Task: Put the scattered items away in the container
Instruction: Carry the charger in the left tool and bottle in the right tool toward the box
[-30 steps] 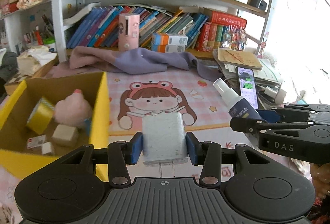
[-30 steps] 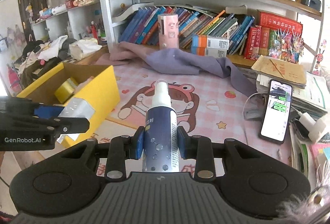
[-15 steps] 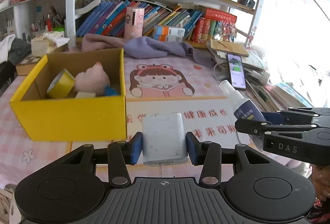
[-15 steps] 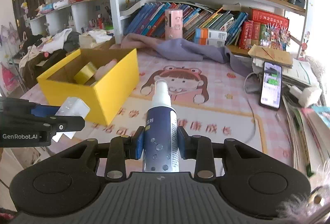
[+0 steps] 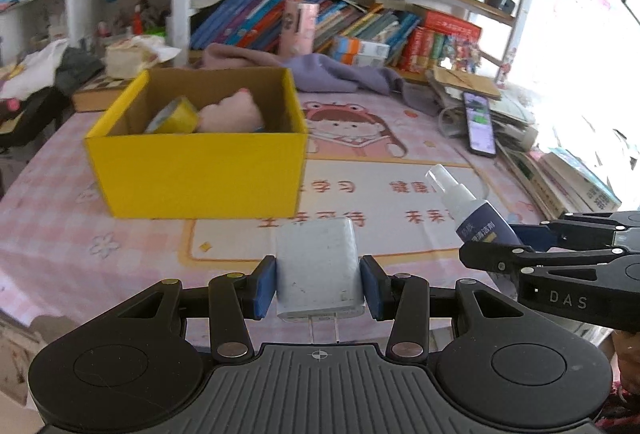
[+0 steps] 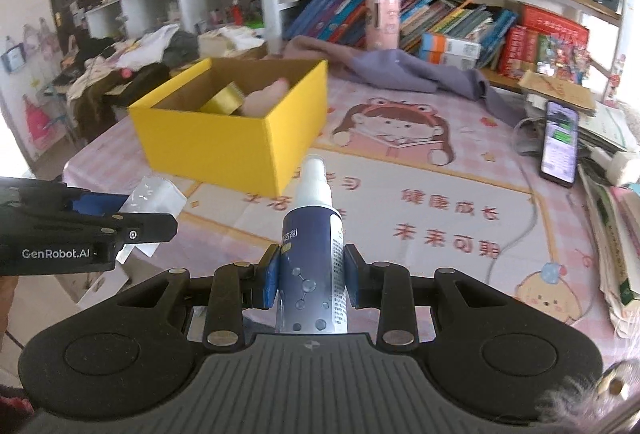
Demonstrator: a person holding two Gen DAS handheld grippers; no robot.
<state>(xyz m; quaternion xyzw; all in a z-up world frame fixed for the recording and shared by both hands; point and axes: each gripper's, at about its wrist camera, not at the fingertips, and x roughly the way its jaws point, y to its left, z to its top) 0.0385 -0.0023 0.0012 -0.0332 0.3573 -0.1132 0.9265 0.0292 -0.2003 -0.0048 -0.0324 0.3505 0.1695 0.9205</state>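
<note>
My left gripper [image 5: 318,288] is shut on a white charger plug [image 5: 318,266], held above the mat in front of the yellow box [image 5: 200,174]. My right gripper [image 6: 310,280] is shut on a blue spray bottle [image 6: 312,274] with a white nozzle, held upright to the right of the box [image 6: 224,150]. The bottle also shows in the left wrist view [image 5: 476,214], and the charger in the right wrist view [image 6: 154,200]. The box holds a yellow tape roll [image 5: 176,118] and a pink plush toy [image 5: 232,114].
A pink cartoon mat [image 5: 380,186] covers the table. A phone [image 6: 558,144] and cable lie at the right by stacked books [image 6: 612,202]. A purple cloth [image 6: 400,70] lies behind the box, under bookshelves. Clothes pile at the left.
Both grippers have pulled back toward the table's near edge with their items still held. The yellow box now looks farther away and more central.
</note>
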